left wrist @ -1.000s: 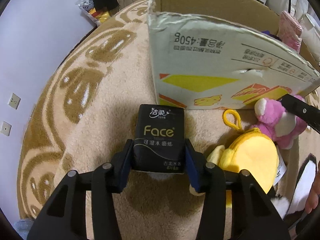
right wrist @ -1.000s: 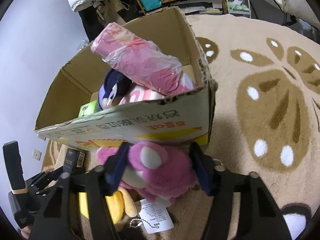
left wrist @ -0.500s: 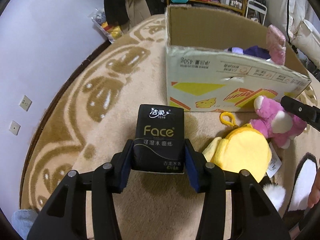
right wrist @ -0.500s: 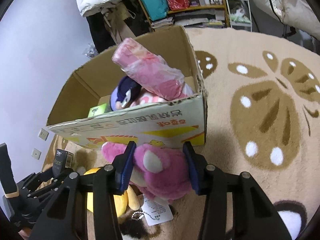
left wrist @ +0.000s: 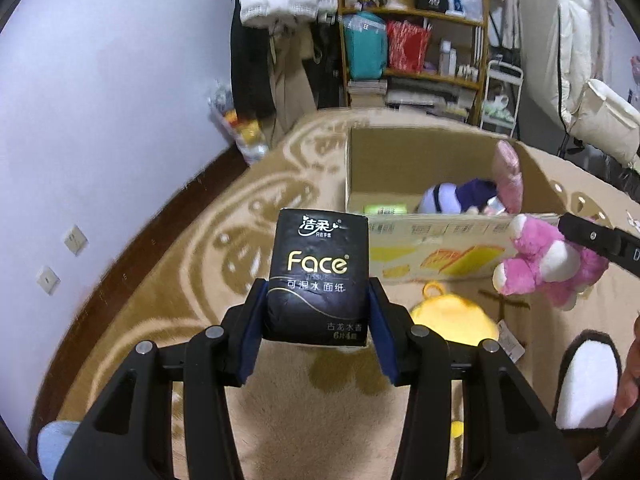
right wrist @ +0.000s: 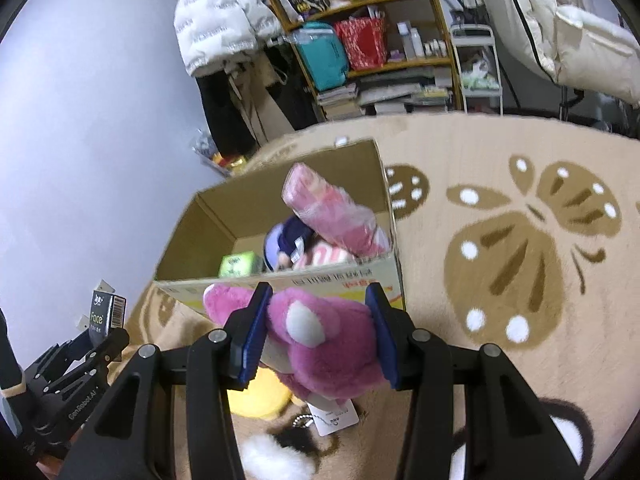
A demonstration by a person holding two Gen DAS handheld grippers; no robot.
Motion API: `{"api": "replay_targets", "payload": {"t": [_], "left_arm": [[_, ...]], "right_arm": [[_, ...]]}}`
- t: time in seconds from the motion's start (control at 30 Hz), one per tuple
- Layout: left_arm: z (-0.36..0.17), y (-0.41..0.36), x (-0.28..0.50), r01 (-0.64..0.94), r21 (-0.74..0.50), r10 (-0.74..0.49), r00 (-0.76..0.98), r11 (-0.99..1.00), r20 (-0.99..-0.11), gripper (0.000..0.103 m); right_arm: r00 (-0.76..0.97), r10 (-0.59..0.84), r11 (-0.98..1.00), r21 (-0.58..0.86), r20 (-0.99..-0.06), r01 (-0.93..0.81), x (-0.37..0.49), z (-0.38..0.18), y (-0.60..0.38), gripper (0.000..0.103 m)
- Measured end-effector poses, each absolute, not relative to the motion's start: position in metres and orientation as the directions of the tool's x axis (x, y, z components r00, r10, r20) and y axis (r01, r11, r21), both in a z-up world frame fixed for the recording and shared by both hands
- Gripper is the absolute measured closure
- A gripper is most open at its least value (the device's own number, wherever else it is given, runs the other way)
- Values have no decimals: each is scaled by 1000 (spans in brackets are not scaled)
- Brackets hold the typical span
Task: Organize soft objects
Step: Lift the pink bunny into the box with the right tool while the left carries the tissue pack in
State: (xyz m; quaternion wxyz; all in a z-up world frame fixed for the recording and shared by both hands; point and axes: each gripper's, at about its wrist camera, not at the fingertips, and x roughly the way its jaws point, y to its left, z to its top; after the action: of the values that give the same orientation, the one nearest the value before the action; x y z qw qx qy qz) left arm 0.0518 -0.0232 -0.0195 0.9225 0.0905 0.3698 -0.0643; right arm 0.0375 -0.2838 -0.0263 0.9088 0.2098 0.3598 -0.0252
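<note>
Aloft now, my left gripper [left wrist: 316,312] clamps the light, crushable black plastic-wrapped tissue pack [left wrist: 318,276] by its lower sides, my right gripper [right wrist: 318,328] squeezes the squashy pink plush bear [right wrist: 320,340] across its body, the open cardboard box [right wrist: 248,280] waiting at twelve o'clock.

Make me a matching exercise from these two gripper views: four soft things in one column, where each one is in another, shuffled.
1. black Face tissue pack
2. pink plush bear
3. yellow round plush
4. pink plastic-wrapped roll

a. lying on the beige carpet
b. clamped in the left gripper
c. sticking out of the cardboard box
d. clamped in the right gripper

Pairs: 1-b, 2-d, 3-a, 4-c
</note>
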Motion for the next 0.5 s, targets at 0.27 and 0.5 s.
{"api": "replay_targets", "payload": {"t": [0.27, 0.5], "left_arm": [[2, -28, 49, 175, 142, -51, 786, 974, -616, 57], [13, -36, 69, 173, 167, -51, 827, 971, -559, 57]], "right_arm": [[816, 98, 917, 370, -569, 148, 32, 18, -283, 53], [863, 52, 941, 314, -503, 127, 40, 33, -280, 53]]}}
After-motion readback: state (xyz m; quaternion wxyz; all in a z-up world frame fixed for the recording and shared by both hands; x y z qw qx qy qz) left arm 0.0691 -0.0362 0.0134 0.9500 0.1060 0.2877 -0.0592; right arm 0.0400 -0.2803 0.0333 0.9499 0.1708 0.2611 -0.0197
